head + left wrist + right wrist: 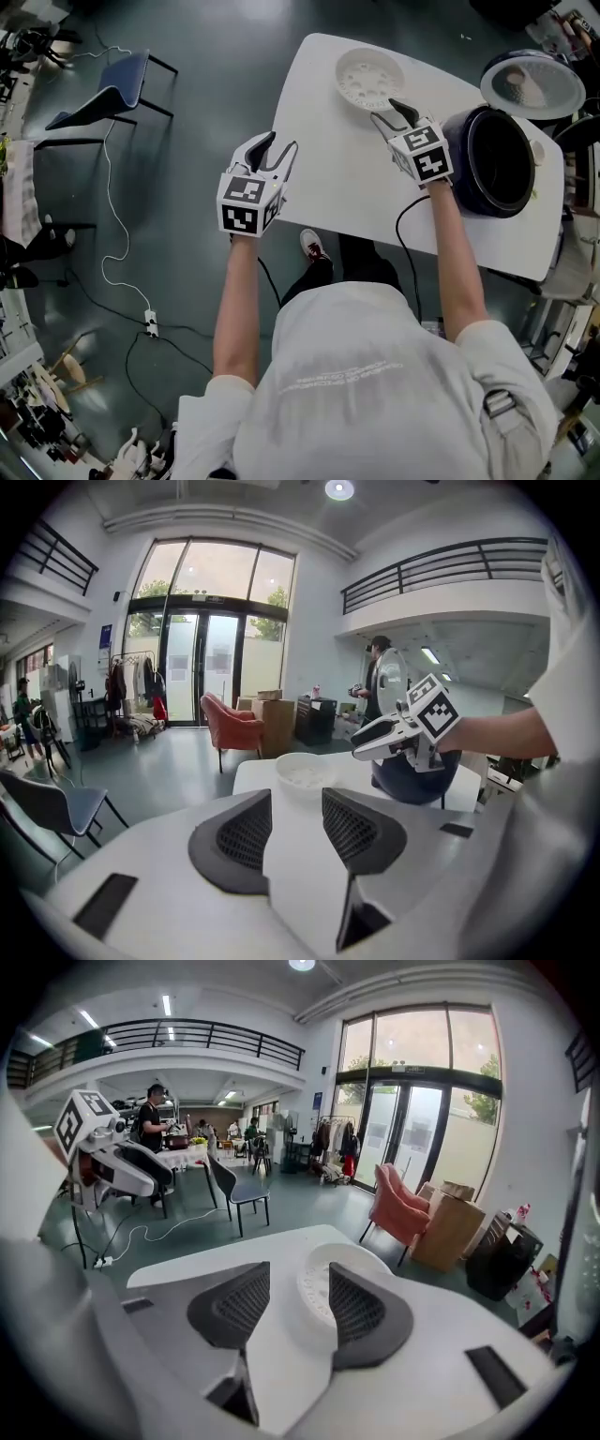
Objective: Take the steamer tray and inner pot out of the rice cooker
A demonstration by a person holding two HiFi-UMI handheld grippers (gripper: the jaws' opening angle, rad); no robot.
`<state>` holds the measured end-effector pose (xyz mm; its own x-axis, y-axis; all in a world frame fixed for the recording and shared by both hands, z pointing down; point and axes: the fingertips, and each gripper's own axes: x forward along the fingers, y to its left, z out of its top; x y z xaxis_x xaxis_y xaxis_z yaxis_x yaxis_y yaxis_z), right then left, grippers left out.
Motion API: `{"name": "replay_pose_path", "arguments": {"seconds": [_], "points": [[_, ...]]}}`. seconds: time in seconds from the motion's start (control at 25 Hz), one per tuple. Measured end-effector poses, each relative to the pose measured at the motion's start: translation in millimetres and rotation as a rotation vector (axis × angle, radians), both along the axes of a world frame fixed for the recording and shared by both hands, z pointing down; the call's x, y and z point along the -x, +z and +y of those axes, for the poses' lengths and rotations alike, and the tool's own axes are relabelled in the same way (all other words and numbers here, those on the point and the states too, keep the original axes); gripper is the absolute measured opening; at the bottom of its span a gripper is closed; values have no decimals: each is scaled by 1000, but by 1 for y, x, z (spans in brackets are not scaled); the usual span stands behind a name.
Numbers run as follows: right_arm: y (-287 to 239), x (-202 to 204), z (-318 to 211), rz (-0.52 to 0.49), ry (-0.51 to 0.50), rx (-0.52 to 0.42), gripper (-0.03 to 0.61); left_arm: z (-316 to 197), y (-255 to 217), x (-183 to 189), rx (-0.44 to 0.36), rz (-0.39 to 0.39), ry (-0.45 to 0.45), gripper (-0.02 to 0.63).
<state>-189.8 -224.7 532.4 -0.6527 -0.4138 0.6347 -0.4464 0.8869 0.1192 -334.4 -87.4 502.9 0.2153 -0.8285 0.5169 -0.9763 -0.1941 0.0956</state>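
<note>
**Head view, read left to right.** A blue chair [112, 94] stands on the dark floor at 10 o'clock. A white cable [114, 234] trails from it down to a power strip [150, 323] at 8 o'clock.

The left gripper [279, 153] hangs at the 9 o'clock edge of the white table [328, 178]. Its tips point toward 1 o'clock. In its own view the two dark pads stand apart with nothing between them, and only the bare tabletop shows through the gap.

The steamer tray [368, 78], a white perforated dish, lies flat on the table at 12 o'clock, outside the cooker.

The right gripper [398, 112] is at 5 o'clock of the tray, with its tips near the rim. In its own view the jaws are spread and grip nothing. The tray shows through the gap, resting on the table beyond the pads and clear of them.

The dark blue rice cooker [461, 141] stands at 3 o'clock of the right gripper, near the table's far right end. Its dark cavity faces upward, and its round lid [532, 84] is swung open at 1 o'clock.
</note>
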Motion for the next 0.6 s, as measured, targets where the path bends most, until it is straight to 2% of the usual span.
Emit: {"name": "replay_pose_path", "arguments": {"seconds": [0.16,0.36,0.6], "points": [[-24,-22,15,-54,55,-21,212,6,-16,-14,-37,5,38,183],[-59,-40,35,-177,141,-5,210,3,-35,-31,-84,21,100,183],[-97,-86,53,-221,196,-80,210,-8,-52,-77,-128,24,204,183]]}}
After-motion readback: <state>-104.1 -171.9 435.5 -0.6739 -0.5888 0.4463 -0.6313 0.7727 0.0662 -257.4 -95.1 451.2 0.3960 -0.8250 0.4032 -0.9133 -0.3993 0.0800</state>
